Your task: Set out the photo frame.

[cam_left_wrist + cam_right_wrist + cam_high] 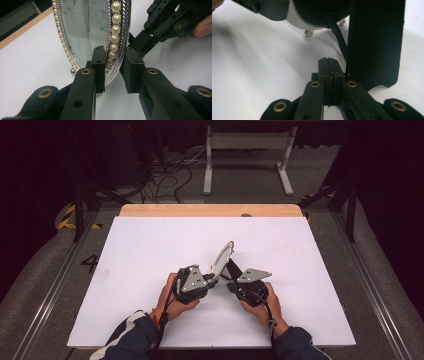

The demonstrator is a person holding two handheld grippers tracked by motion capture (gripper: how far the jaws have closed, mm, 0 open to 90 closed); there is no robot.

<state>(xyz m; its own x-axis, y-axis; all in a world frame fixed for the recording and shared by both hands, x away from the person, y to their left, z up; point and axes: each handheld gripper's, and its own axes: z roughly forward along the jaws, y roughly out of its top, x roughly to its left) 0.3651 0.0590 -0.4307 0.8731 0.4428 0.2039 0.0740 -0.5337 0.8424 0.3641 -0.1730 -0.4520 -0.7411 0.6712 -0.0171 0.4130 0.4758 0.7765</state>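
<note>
Now we see the oval pearl-rimmed frame (222, 258) tilted up near the middle of the white table (140, 270), our left gripper (113, 67) straddling its lower rim, jaws slightly apart, one pad touching. At three o'clock of it, our right gripper (328, 72) is pressed fully closed beside the frame's black back stand (374, 42), seemingly pinching a thin black strap.

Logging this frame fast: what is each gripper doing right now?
Left gripper: jaws straddle the rim of the oval pearl-edged silver picture frame, a slight gap on one side; not clamped.
Right gripper: shut, beside the frame's black back stand.
</note>
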